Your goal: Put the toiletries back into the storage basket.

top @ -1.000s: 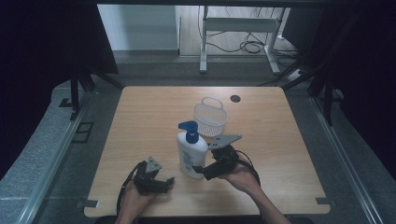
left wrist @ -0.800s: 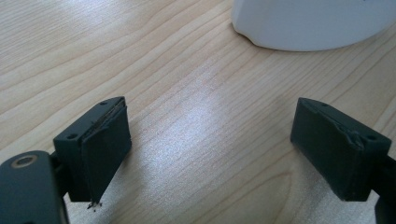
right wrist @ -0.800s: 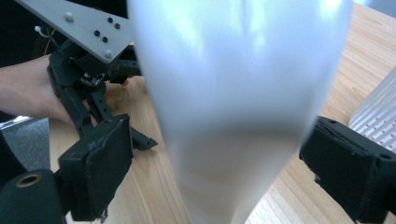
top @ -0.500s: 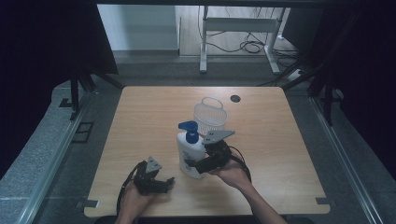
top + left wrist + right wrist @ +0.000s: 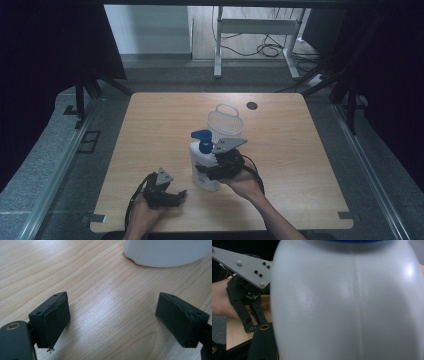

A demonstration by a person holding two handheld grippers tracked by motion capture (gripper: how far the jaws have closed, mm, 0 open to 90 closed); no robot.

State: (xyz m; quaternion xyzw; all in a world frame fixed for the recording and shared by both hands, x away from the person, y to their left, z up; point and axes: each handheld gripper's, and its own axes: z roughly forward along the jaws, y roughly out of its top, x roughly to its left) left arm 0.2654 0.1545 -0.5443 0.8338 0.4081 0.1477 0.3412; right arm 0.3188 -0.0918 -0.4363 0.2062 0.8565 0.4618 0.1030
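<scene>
The right gripper is against the bottle, grip hidden; the left gripper, beside the bottle, gapes empty.

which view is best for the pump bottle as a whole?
High view: the white pump bottle stands whole, blue pump on top, at the right gripper. Right gripper view has just its blurred body close up; left gripper view just its base edge.

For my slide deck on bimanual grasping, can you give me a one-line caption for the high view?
Right gripper closing in on a white pump bottle beside a mesh basket; left gripper rests open nearby.
</scene>
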